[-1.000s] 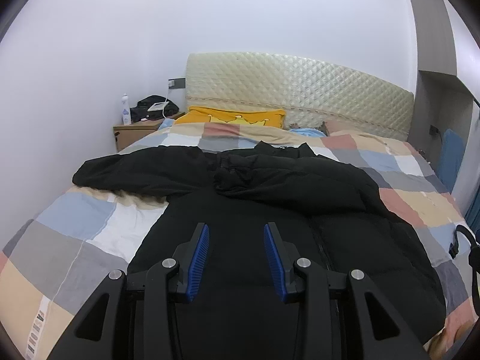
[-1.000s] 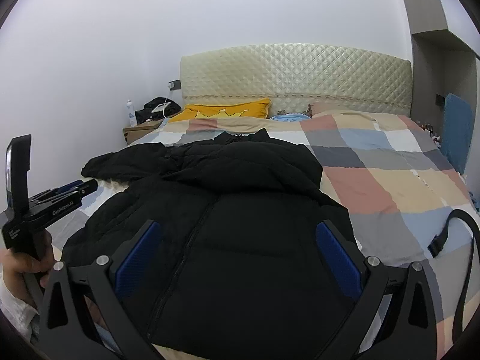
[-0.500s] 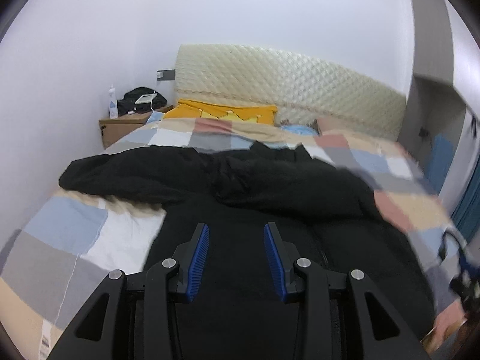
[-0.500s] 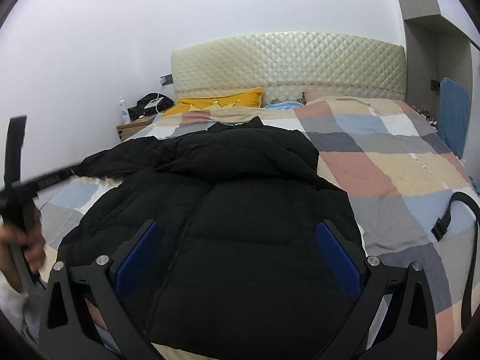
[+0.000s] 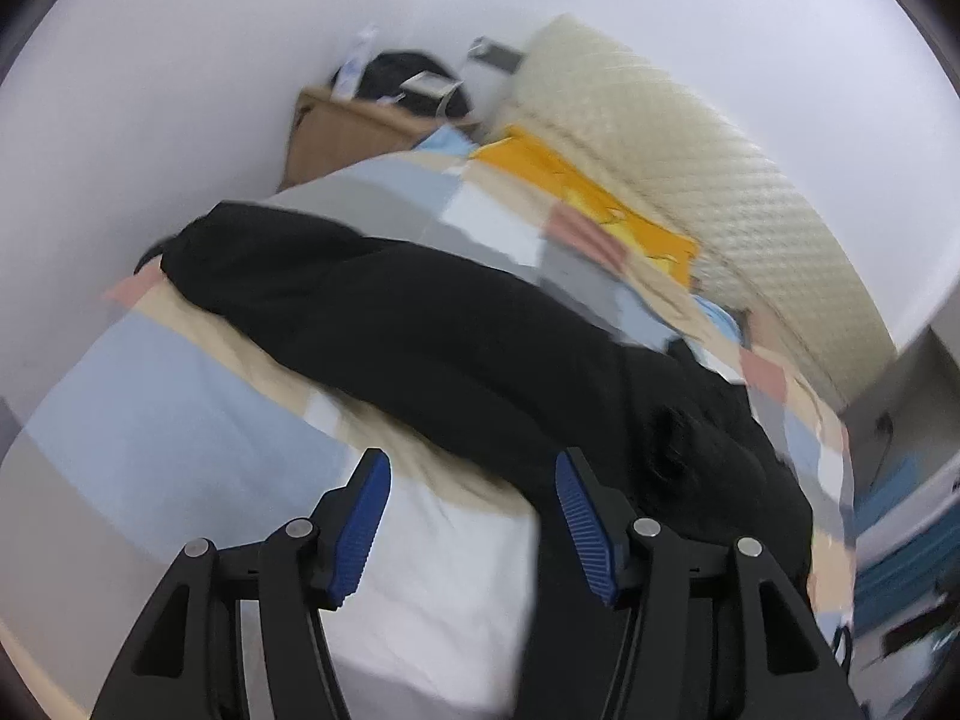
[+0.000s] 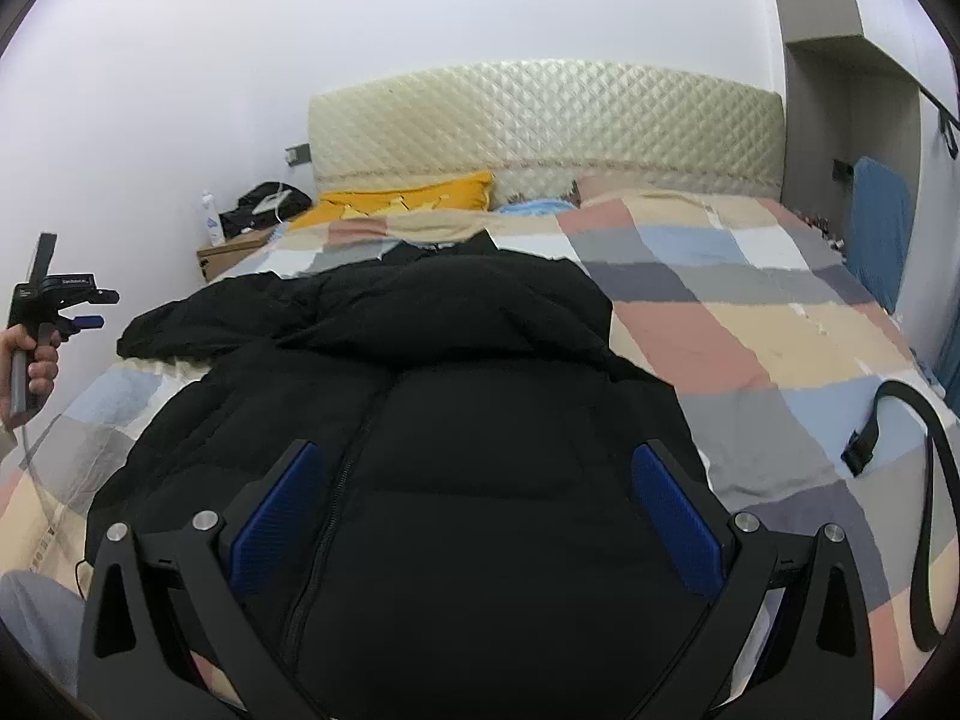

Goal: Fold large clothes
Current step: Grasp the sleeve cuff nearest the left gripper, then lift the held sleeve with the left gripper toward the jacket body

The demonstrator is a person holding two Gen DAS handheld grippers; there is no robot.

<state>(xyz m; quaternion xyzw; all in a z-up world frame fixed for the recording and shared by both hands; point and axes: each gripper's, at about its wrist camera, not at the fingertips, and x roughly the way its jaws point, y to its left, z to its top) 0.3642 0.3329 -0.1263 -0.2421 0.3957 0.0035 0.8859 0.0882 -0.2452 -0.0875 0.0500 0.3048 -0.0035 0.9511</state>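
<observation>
One black puffer jacket point(image 6: 456, 420) lies front-up on the checked bedspread point(image 6: 750, 324), its long axis running from the foot of the bed toward the quilted cream headboard point(image 6: 540, 114), collar end farthest away. Its zip runs down the middle, and one sleeve point(image 5: 336, 294) stretches out sideways to the left, reaching close to the bed's left edge beside the wall. Right of the jacket the bedspread is bare up to a black strap point(image 6: 924, 456) near that edge. The padded fabric is matte and softly ribbed.

The left gripper point(image 5: 471, 516) hangs above the bedspread just short of the sleeve, blue pads moderately apart, holding nothing. The right gripper point(image 6: 474, 516) hovers over the jacket's lower body, jaws spread wide and empty.

A yellow pillow point(image 6: 408, 201) rests against the headboard, a wooden nightstand point(image 5: 342, 132) beside it.
</observation>
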